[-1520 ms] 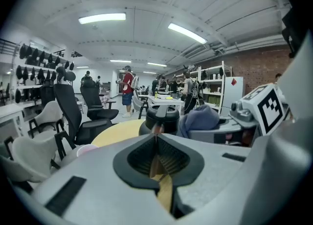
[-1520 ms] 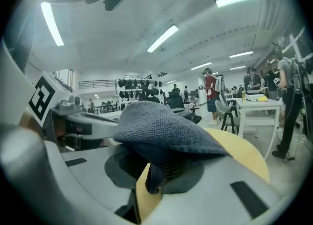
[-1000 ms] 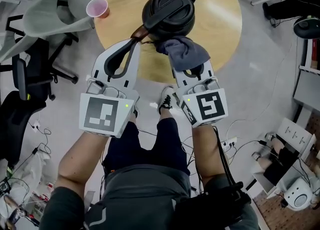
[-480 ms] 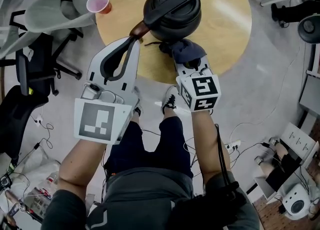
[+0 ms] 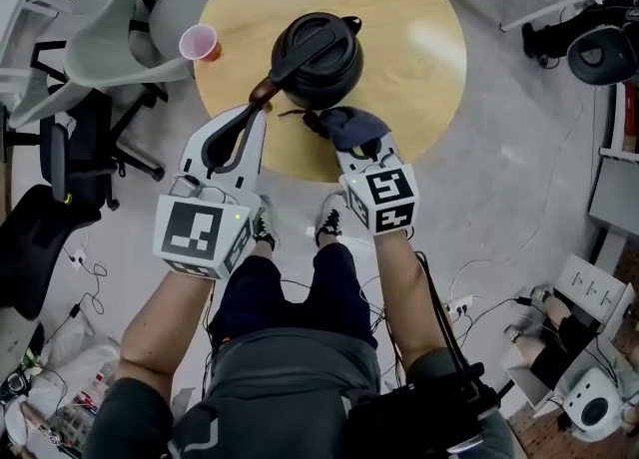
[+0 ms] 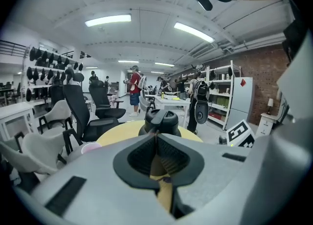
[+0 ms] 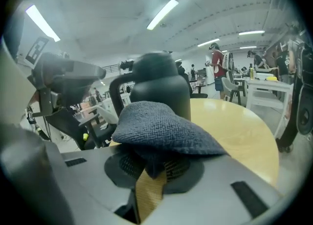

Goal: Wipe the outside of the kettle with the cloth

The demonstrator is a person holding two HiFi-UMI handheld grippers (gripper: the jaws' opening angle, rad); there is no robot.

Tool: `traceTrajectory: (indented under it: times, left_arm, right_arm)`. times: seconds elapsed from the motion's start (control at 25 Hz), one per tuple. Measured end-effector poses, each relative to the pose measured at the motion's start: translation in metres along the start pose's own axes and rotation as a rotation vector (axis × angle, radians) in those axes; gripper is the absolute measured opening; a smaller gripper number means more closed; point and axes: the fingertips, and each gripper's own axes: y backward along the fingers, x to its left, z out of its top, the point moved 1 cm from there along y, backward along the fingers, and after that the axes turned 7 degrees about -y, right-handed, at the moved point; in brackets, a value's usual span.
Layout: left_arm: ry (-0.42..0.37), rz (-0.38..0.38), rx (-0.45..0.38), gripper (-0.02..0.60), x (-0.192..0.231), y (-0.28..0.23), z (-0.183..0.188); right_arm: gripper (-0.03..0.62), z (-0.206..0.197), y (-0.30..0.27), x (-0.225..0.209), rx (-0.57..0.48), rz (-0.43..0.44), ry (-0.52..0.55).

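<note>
A hard push from the cloth [image 5: 351, 126], pinched in the right gripper [image 5: 357, 148], could swivel the kettle [image 5: 319, 53] about its handle end, where the left gripper [image 5: 257, 116] seems clamped, or skid it across the table [image 5: 429, 68]. The kettle stands near the table's near edge, handle running near-left to far-right, spout pointing far-right.

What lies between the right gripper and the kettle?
Only the dark cloth, clamped in the right gripper; the right gripper view shows it before the kettle.
</note>
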Motion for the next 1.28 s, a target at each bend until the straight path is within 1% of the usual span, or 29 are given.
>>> traceTrajectory:
  times: [0.16,0.28,0.32,0.4,0.56,0.64,0.76,0.92,1.0,1.28]
  left_arm:
    - [-0.005,0.019,0.014,0.017,-0.004,0.008,0.012]
    - [0.047,0.032,0.002,0.017,-0.014,0.015,0.027]
    - [0.061,0.04,-0.01,0.017,-0.018,0.017,0.035]
    - [0.064,0.065,-0.029,0.017,-0.026,0.018,0.049]
    - [0.056,0.093,-0.023,0.017,-0.036,0.016,0.059]
    - [0.055,0.097,-0.016,0.017,-0.034,0.011,0.057]
    - [0.063,0.091,0.005,0.016,-0.029,0.003,0.043]
    - [0.067,0.092,0.003,0.017,-0.029,-0.004,0.031]
    - [0.059,0.093,0.006,0.017,-0.03,-0.009,0.024]
    - [0.075,0.042,0.033,0.017,-0.034,-0.022,-0.002]
  right_arm:
    - [0.089,0.042,0.034,0.004,-0.062,0.029,0.032]
    - [0.089,0.073,0.053,0.005,-0.11,0.051,0.081]
    - [0.089,0.081,0.057,0.004,-0.118,0.061,0.091]
    - [0.089,0.096,0.061,0.004,-0.129,0.095,0.11]
    - [0.089,0.115,0.058,0.007,-0.126,0.157,0.168]
    - [0.089,0.114,0.048,0.005,-0.109,0.168,0.183]
    - [0.089,0.102,0.034,0.005,-0.097,0.189,0.175]
    - [0.087,0.088,0.037,0.002,-0.103,0.215,0.156]
    - [0.087,0.077,0.036,-0.004,-0.093,0.205,0.156]
    - [0.087,0.022,0.001,-0.029,0.011,0.142,0.137]
